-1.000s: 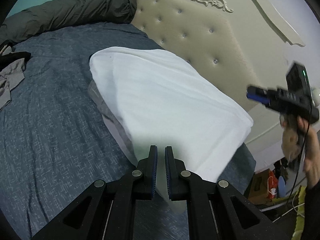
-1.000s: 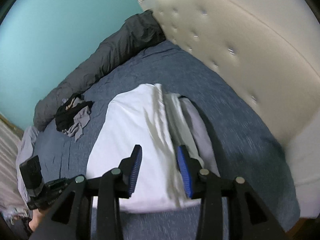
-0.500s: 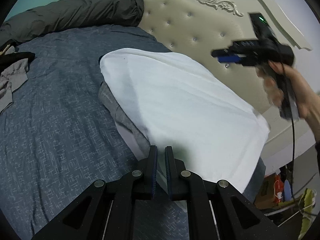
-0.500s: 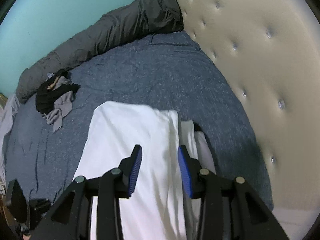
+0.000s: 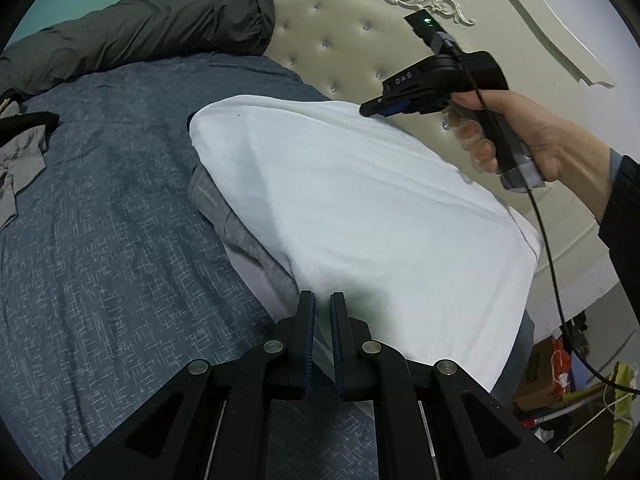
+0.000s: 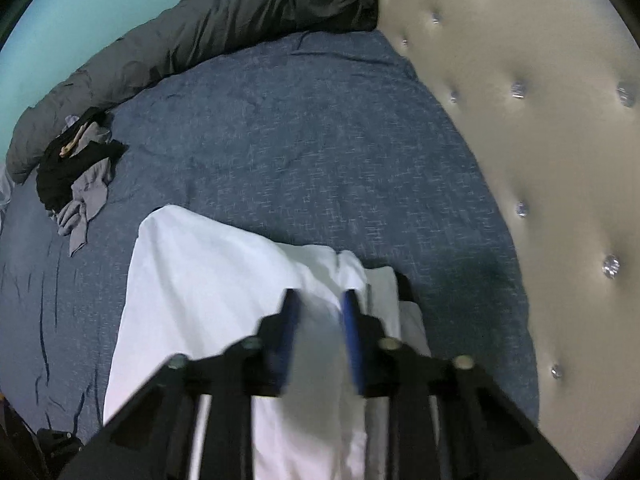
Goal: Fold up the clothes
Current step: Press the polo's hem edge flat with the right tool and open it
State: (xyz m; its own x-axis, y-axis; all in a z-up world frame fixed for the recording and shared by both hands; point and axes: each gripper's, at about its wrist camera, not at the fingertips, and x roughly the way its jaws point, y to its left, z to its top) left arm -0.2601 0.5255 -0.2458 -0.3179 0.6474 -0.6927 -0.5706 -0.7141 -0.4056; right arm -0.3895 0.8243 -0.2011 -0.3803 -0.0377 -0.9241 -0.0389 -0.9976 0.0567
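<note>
A white garment (image 5: pixel 360 208) lies spread on the blue bed cover (image 5: pixel 100 240), over a grey garment (image 5: pixel 240 232) that sticks out along its left side. My left gripper (image 5: pixel 322 308) is shut on the white garment's near edge; pale cloth shows in the slit between the pads. A hand (image 5: pixel 540 140) holds my right gripper (image 5: pixel 366 111) tip-down at the garment's far edge by the headboard. In the right wrist view the right gripper (image 6: pixel 322 312) is blurred, its jaws closing over the white garment (image 6: pixel 208 280), with cloth between them and a gap still showing.
A tufted cream headboard (image 6: pixel 540 120) runs close along the right. A dark rolled duvet (image 6: pixel 200 28) lies at the far side of the bed. A small pile of black and grey clothes (image 6: pixel 76 176) sits to the left. Clutter stands on the floor (image 5: pixel 560 380) past the bed corner.
The right gripper swung across above the white garment toward the headboard and came down to its far edge, jaws narrowing. The left gripper stayed shut at the near edge.
</note>
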